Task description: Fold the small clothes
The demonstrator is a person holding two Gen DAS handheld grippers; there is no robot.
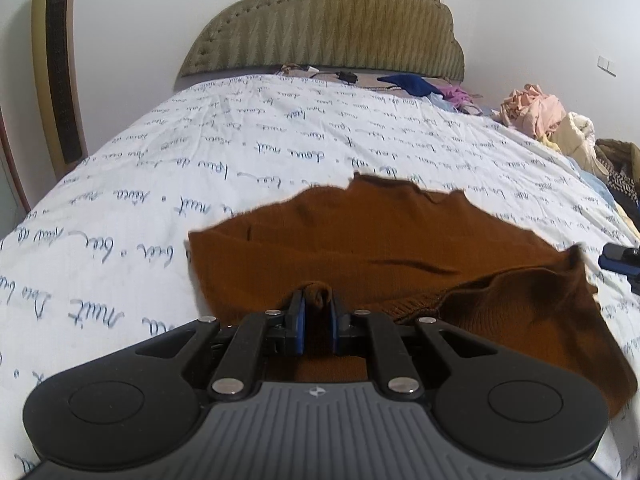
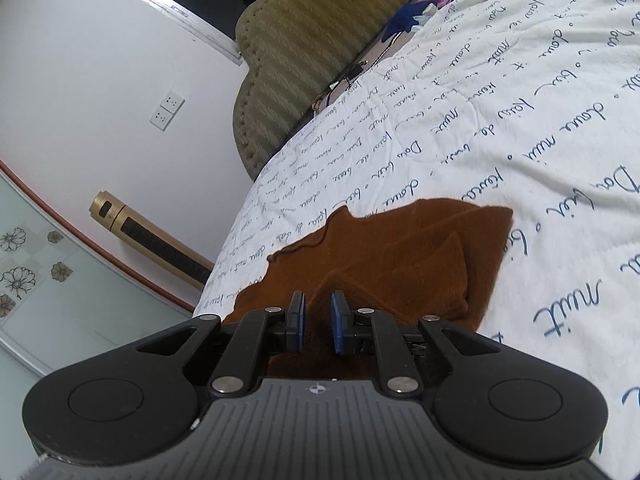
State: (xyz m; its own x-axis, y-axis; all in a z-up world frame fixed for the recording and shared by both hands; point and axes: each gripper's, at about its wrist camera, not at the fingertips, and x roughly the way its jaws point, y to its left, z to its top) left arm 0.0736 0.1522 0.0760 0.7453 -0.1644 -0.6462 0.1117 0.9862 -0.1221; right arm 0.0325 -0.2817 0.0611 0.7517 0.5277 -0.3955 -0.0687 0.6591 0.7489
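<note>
A brown knit garment [image 1: 360, 240] lies on the white bedsheet with blue script [image 1: 200, 152]. My left gripper [image 1: 317, 300] is shut on a bunched bit of its near edge. The garment's right part [image 1: 540, 320] is lifted and folded over. In the right wrist view the same brown garment [image 2: 400, 248] lies partly folded on the sheet [image 2: 520, 140]. My right gripper [image 2: 318, 306] sits over its near edge with cloth between the narrowly spaced blue pads [image 2: 339, 320]. The right gripper's tip also shows at the right edge of the left wrist view [image 1: 620, 260].
A green padded headboard [image 1: 328, 28] stands at the far end. A pile of clothes [image 1: 552, 116] lies at the bed's right side, with blue and purple items [image 1: 416, 84] near the headboard. A gold tower fan [image 1: 56, 64] stands left of the bed.
</note>
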